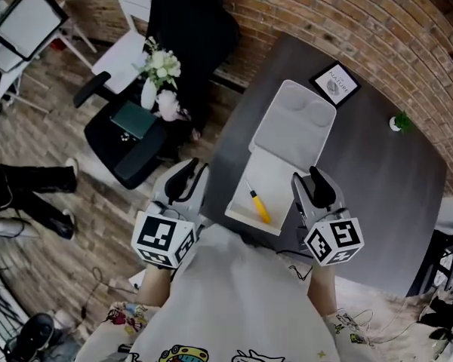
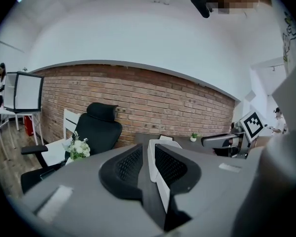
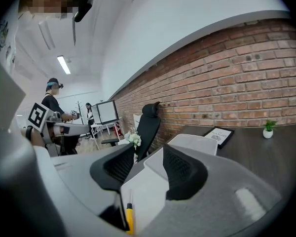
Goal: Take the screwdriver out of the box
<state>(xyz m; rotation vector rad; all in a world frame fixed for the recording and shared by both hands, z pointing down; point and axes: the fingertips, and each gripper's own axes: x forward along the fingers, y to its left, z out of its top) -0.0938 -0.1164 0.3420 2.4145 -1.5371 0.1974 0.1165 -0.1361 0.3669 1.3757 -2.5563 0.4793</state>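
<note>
An open white box lies on the dark table, its lid folded back away from me. A screwdriver with a yellow handle rests in the box's near half, close to the front edge. My left gripper hovers at the table's left edge, left of the box, jaws open and empty. My right gripper is just right of the box, open, with nothing between its pads. In the right gripper view the gripper faces the box, and the screwdriver shows low between the jaws. In the left gripper view the gripper points along the box.
A framed card and a small potted plant stand at the table's far side by the brick wall. A black office chair with flowers is left of the table. A person's legs show at the far left.
</note>
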